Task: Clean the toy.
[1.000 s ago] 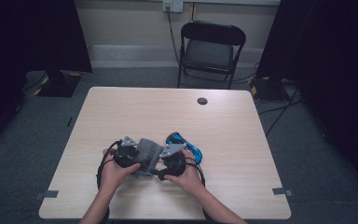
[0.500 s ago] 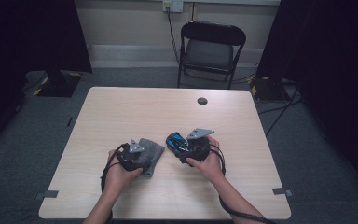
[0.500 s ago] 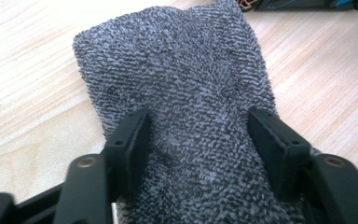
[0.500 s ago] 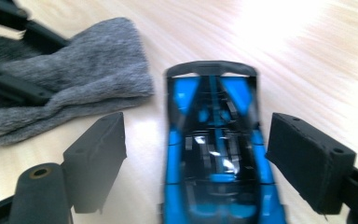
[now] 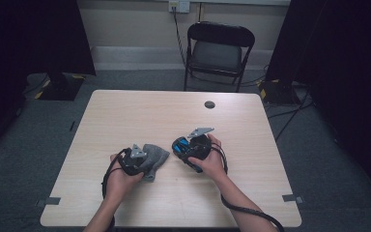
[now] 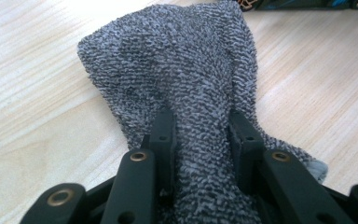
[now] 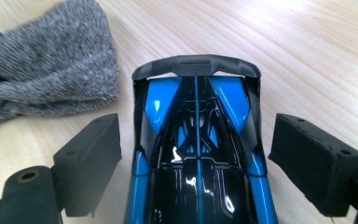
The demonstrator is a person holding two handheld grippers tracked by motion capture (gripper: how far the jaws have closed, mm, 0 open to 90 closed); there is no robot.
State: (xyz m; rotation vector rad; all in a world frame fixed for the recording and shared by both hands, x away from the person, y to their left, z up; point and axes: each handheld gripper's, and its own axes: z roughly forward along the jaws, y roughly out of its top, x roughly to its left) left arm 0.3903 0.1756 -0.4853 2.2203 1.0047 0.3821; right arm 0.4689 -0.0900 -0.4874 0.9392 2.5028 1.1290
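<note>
Folding chair (image 5: 219, 50), table (image 5: 140, 111), perhaps a grommet (image 5: 209, 104).

We read this as a bare recording room or lab: wood-top surface (image 5: 125, 116) on grey carpet (image 5: 319, 159), black curtains (image 5: 29, 38) each side, folding chair (image 5: 220, 53), wall outlet (image 5: 178, 6), taped cables (image 5: 290, 108).

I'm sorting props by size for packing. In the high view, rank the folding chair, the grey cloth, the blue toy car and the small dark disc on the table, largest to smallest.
1. Folding chair, though it stands farthest off.
2. Grey cloth.
3. Blue toy car, partly hidden, so unsure against the cloth.
4. Dark disc.
</note>
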